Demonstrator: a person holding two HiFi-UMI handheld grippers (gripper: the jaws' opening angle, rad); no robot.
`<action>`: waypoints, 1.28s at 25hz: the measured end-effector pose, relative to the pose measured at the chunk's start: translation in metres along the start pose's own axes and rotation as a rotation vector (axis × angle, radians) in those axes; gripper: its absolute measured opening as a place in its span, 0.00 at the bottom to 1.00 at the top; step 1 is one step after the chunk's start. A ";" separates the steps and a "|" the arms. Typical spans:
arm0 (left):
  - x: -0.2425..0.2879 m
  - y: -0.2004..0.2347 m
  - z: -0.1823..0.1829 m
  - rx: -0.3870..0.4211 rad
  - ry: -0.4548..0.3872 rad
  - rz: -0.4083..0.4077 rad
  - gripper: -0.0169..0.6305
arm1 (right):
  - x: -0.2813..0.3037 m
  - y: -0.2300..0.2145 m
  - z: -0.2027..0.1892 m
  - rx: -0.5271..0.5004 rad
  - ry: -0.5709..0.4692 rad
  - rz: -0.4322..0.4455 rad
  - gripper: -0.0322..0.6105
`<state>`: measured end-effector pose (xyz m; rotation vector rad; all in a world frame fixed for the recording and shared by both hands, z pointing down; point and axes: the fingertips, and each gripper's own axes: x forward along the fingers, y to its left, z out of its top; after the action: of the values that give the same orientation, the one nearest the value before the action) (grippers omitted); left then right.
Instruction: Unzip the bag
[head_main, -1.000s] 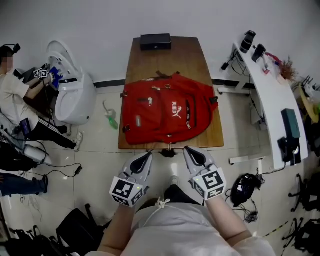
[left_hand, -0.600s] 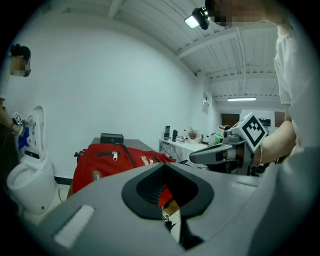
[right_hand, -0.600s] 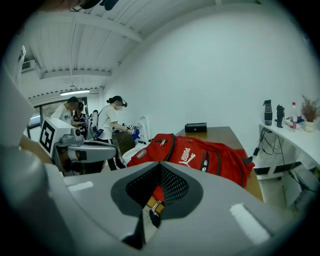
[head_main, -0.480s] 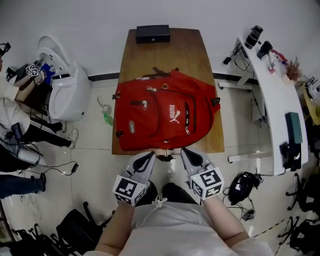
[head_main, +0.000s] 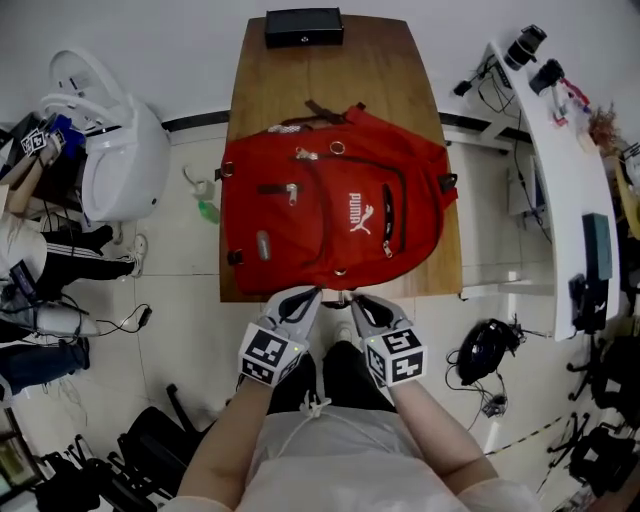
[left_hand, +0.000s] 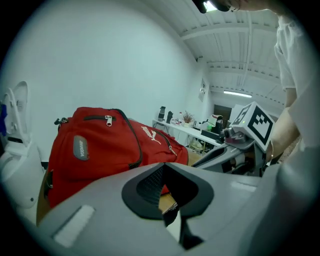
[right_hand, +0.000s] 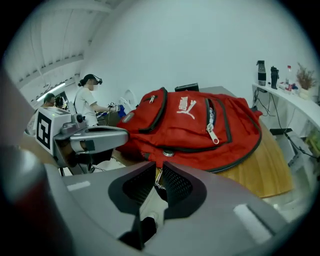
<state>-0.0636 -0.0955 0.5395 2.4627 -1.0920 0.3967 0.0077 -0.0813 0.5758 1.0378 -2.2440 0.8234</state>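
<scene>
Both grippers have come forward to the near edge of the wooden table (head_main: 330, 70), where the red Puma backpack (head_main: 330, 215) lies flat, front panel up.

Seen from above, the left gripper (head_main: 303, 295) and right gripper (head_main: 357, 301) hang side by side just off that near edge, just short of the bag's bottom. The left gripper's jaws stand together with nothing between them. The right gripper's jaws are opening, with a narrow slit between the pads; a small metal fitting (right_hand: 157, 179) shows through it, though whether it sits inside the jaws cannot be told. The backpack spans the table's near half from left edge to right edge, its carry handle toward the far edge, a silver zip pull (head_main: 386, 249) on its front. A black box (head_main: 304, 27) sits at the far edge.
</scene>
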 end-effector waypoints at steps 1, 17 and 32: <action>0.004 0.001 -0.001 0.003 0.009 -0.010 0.04 | 0.007 -0.001 -0.006 0.011 0.019 -0.001 0.13; 0.035 0.013 -0.024 -0.011 0.083 -0.059 0.04 | 0.060 0.003 -0.038 0.123 0.156 -0.055 0.16; 0.071 -0.006 -0.055 -0.061 0.235 -0.111 0.04 | 0.054 -0.004 -0.041 -0.086 0.190 0.062 0.06</action>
<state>-0.0178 -0.1100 0.6157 2.3396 -0.8549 0.5922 -0.0109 -0.0797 0.6407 0.8191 -2.1392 0.8081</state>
